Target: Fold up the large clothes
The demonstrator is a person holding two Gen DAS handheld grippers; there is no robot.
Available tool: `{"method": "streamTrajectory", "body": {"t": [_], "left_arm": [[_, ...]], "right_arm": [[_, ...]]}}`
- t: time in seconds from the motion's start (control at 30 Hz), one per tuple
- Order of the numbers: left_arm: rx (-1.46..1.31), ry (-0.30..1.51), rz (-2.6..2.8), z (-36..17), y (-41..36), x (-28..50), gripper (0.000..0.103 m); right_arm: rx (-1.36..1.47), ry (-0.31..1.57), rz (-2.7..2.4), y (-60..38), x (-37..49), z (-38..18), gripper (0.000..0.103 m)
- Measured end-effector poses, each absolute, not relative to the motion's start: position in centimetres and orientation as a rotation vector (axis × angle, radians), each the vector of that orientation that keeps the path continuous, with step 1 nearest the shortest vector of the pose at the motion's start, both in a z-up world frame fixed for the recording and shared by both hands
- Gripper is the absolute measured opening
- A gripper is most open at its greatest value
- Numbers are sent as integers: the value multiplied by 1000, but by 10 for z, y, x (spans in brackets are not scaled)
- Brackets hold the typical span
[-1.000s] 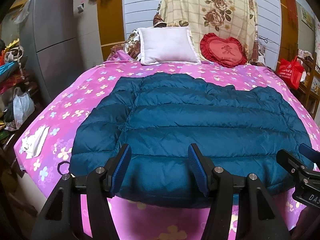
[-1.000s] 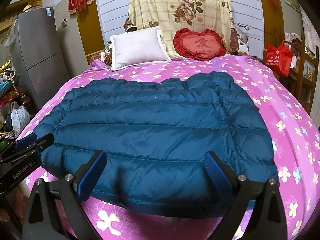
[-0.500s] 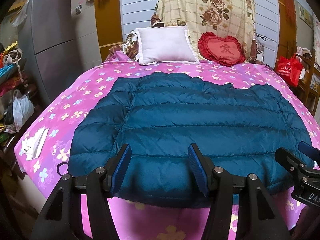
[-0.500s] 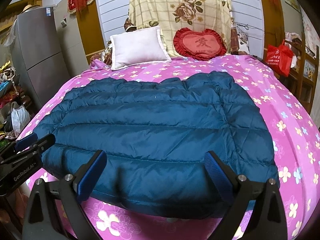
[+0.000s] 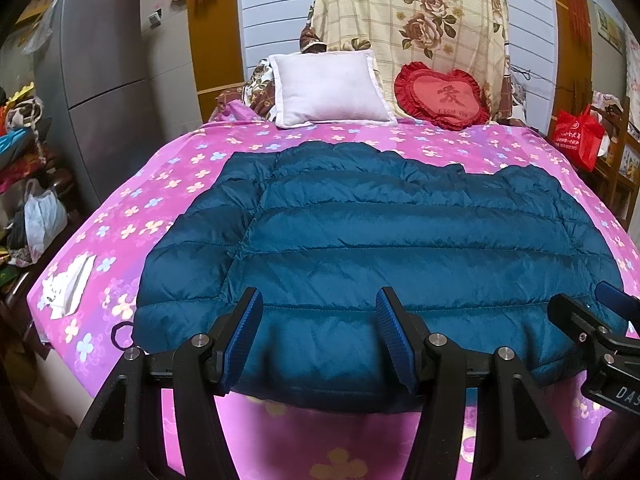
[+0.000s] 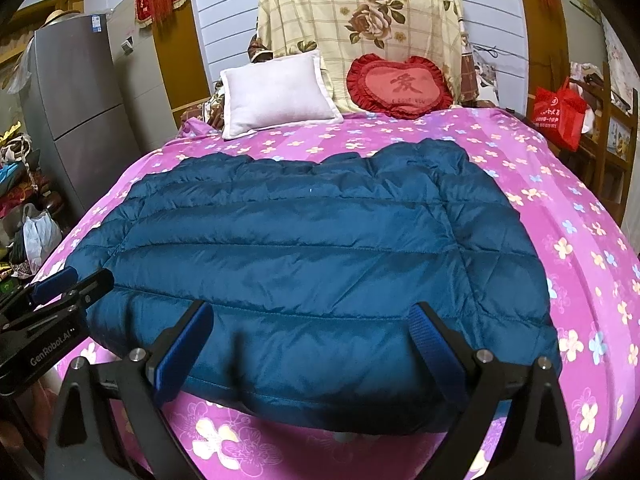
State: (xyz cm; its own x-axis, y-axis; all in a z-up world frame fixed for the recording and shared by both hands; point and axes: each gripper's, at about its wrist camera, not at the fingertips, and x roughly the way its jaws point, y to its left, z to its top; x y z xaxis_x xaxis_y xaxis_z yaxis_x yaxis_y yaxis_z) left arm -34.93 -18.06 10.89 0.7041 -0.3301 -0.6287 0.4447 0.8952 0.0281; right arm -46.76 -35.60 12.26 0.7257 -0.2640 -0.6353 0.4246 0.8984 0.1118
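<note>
A large teal quilted down jacket [image 5: 380, 240] lies spread flat on the pink flowered bed [image 5: 132, 216], its hem at the near edge; it also shows in the right wrist view [image 6: 304, 248]. My left gripper [image 5: 320, 336] is open and empty, hovering over the left part of the hem. My right gripper [image 6: 310, 348] is open wider and empty, over the right part of the hem. Each gripper shows at the edge of the other's view: the right one [image 5: 600, 328] and the left one [image 6: 60, 292].
A white pillow [image 5: 328, 88] and a red heart cushion [image 5: 444, 98] rest at the head of the bed. A white tissue pack [image 5: 66, 284] lies on the left edge. A grey fridge [image 5: 104, 92] and clutter stand left; a red bag [image 5: 578, 136] on shelves stands right.
Both views have pulled back and lifted slightly, so the jacket sits a little farther away. Both grippers stay open; the jacket has not moved.
</note>
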Motion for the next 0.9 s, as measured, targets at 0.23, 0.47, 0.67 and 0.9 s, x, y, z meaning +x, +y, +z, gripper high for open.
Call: {"method": "streamTrajectory", "body": {"t": [0.23, 0.47, 0.67, 0.9], "left_arm": [[186, 666, -440, 107, -184, -351, 39], [186, 668, -440, 106, -185, -351, 39], [186, 670, -442, 105, -187, -352, 39], [185, 676, -443, 103, -189, -352, 39]], "right_arm": [[263, 663, -385, -356, -467, 121, 100], [266, 662, -385, -356, -467, 121, 100], [263, 665, -383, -356, -467, 120, 100], [265, 667, -383, -355, -465, 119, 100]]}}
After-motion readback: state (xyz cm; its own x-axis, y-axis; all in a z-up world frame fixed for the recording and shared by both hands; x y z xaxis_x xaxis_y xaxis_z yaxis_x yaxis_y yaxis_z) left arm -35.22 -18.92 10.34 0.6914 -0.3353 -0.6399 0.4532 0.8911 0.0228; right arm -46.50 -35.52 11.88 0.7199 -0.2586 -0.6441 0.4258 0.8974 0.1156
